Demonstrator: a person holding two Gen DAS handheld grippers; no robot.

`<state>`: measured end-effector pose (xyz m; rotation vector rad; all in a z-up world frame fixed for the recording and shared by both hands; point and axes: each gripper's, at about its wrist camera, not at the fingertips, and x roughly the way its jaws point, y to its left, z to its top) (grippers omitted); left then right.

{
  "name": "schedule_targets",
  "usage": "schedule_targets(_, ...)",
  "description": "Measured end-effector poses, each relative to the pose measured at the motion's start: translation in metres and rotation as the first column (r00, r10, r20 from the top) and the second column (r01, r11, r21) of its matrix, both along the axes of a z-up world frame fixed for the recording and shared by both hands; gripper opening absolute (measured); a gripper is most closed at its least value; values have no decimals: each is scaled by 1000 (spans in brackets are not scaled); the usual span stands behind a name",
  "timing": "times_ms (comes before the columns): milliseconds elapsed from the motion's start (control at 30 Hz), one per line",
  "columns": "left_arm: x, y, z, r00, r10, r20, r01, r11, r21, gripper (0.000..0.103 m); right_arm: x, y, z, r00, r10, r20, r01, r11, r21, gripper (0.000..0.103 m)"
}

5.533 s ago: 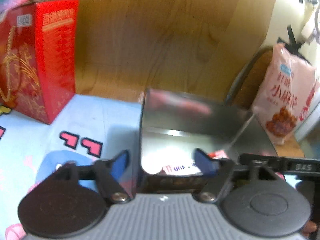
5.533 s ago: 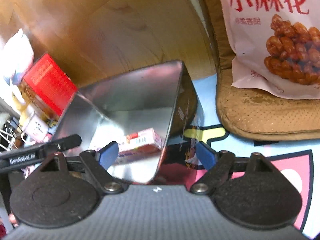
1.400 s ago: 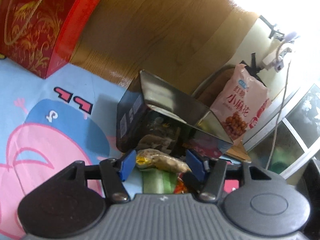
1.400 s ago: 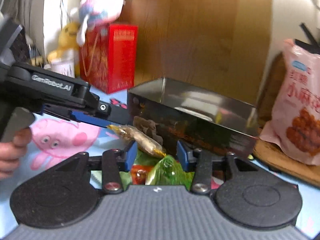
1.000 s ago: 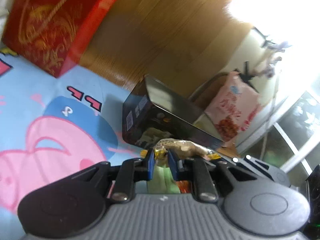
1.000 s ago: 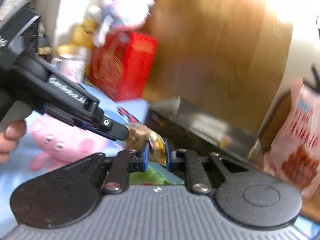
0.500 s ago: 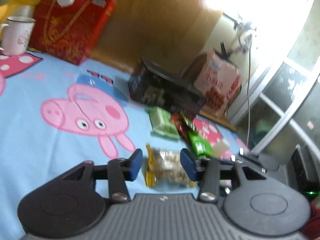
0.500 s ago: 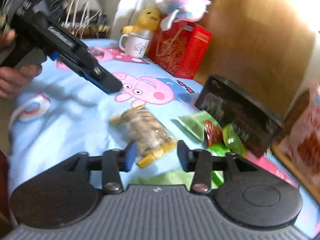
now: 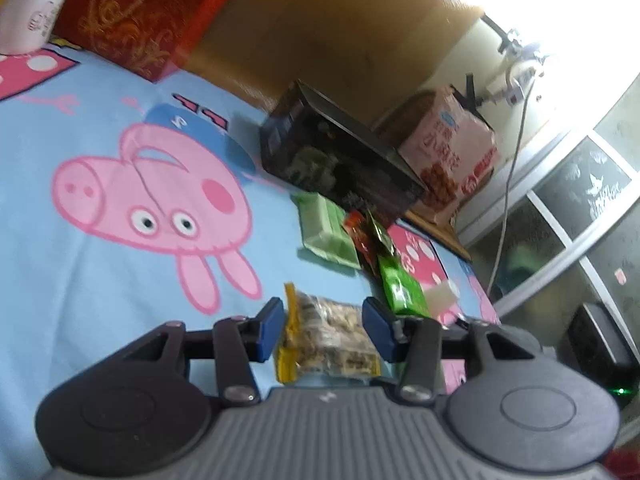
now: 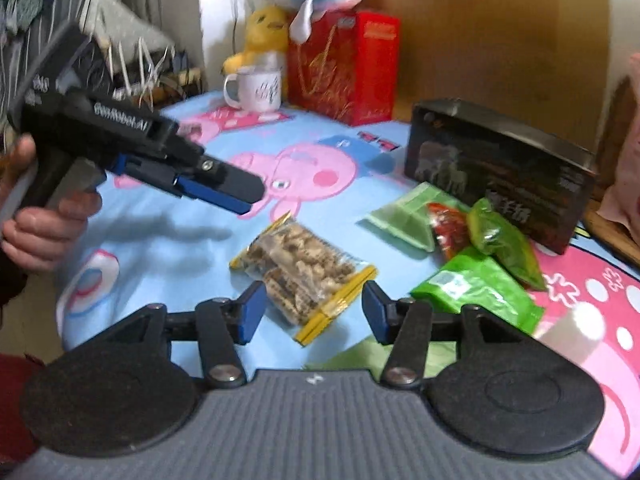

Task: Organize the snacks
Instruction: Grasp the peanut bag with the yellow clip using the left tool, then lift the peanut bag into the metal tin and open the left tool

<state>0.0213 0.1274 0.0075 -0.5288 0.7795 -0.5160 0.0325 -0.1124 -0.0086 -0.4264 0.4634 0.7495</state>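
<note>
With both hand-held grippers (image 9: 324, 322) (image 10: 314, 306) spread, I judge the peanut packet (image 10: 302, 268) light, crinkly, best pinched by its yellow seam.

Left wrist view: strong daylight from the window (image 9: 576, 184) at upper right, w/ a blown-out white patch top right that washes out the wall and cable there. Wood panel (image 9: 320, 28) catches a warm sheen. Far things are soft; the dark box (image 9: 332, 160) is smeared, its print unreadable. Fisheye bends the window frame and curves the blue cartoon sheet (image 9: 120, 184) near the edges; corners go dark.

Right wrist view: dimmer, more even light. The other tool (image 10: 224, 188) is motion-blurred and casts a soft grey shadow on the sheet below it. Nut packet (image 10: 298, 264) fairly sharp; green packets (image 10: 480, 288) show glare; edges blur, bottom right is smeared
</note>
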Motion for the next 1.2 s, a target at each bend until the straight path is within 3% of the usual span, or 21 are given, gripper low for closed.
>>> schedule_targets(100, 1, -11, -7, 999, -32, -13, 32, 999, 26, 45, 5, 11, -10, 1000, 0, 6, 1, 998, -64, 67)
schedule_targets(167, 4, -17, -15, 998, -46, -36, 47, 998, 43, 38, 10, 9, -11, 1000, 5, -11, -5, 1000, -27, 70)
schedule_targets(200, 3, -20, -18, 999, -39, -30, 40, 998, 49, 29, 12, 8, -11, 1000, 4, -11, -5, 1000, -14, 69)
schedule_targets(267, 3, -21, -18, 999, -45, -27, 46, 998, 44, 26, 12, 6, -11, 1000, -9, 9, 9, 1000, 7, 56)
schedule_targets(300, 4, -21, -18, 998, -46, -33, 48, 998, 34, 26, 13, 4, -10, 1000, -3, -1, 3, 1000, 24, 44)
schedule_targets(433, 13, -28, -3, 998, -57, -9, 57, 998, 40, 26, 12, 0, -1, 999, -17, 33, 15, 998, 61, 39)
schedule_targets(633, 52, -55, 42, 990, -94, 102, 88, 994, 67, 26, 35, -20, 40, 989, -88, 118, 71, 988, 139, 39)
schedule_targets(800, 111, -94, 74, 976, -109, 187, 90, 990, 107, 27, 80, -39, 83, 972, -163, 167, 137, 978, 158, 39)
schedule_targets(967, 171, -125, 76, 978, -85, 193, 58, 988, 140, 28, 141, -50, 102, 964, -235, 124, 216, 964, 154, 40)
schedule_targets(1067, 198, -138, 64, 986, -66, 155, 42, 987, 154, 27, 162, -51, 98, 943, -296, 155, 281, 953, 111, 46)
schedule_targets(1100, 204, -143, 60, 988, -63, 140, 38, 985, 171, 27, 164, -53, 96, 933, -317, 172, 302, 947, 109, 54)
schedule_targets(1200, 206, -149, 51, 989, -81, 122, 57, 981, 185, 27, 156, -72, 98, 925, -341, 167, 312, 933, 181, 56)
